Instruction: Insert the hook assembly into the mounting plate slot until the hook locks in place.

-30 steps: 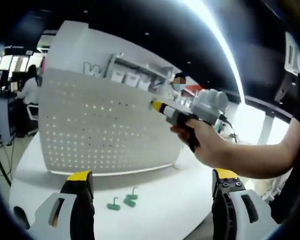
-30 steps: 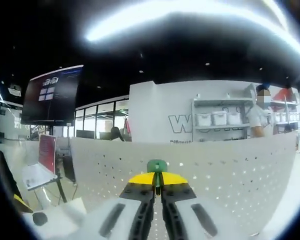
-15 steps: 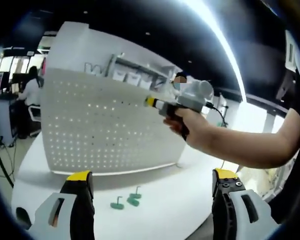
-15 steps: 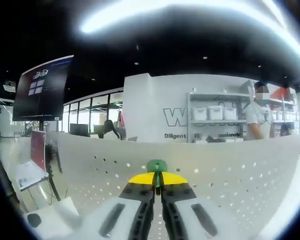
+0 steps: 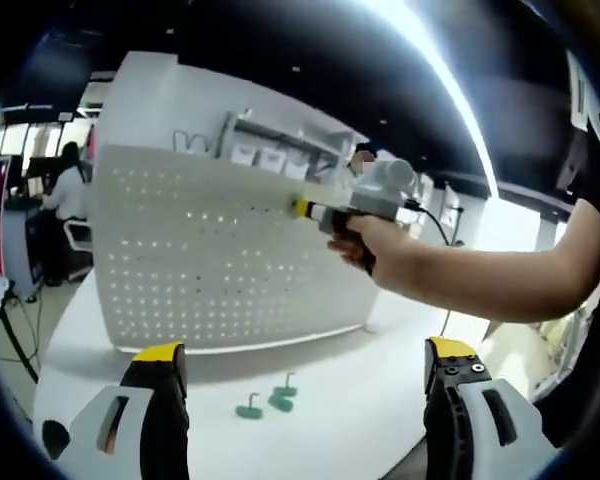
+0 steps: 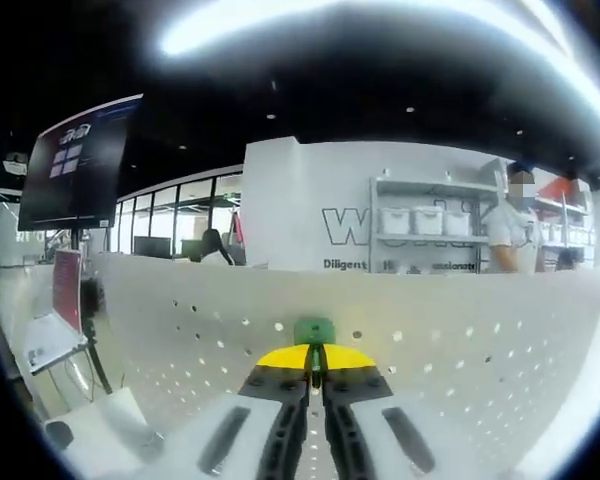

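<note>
Our right gripper [image 6: 315,368] has its jaws pinched together on a green hook [image 6: 314,331], whose head pokes up just past the yellow tips, close against the white perforated mounting plate [image 6: 460,350]. In the left gripper view we see that gripper in our hand [image 5: 375,243], its tip at the plate's upper edge. Our left gripper [image 5: 305,375] hangs with jaws spread wide, holding nothing, above the white table [image 5: 350,420], where two spare green hooks [image 5: 268,403] lie near the plate's foot.
</note>
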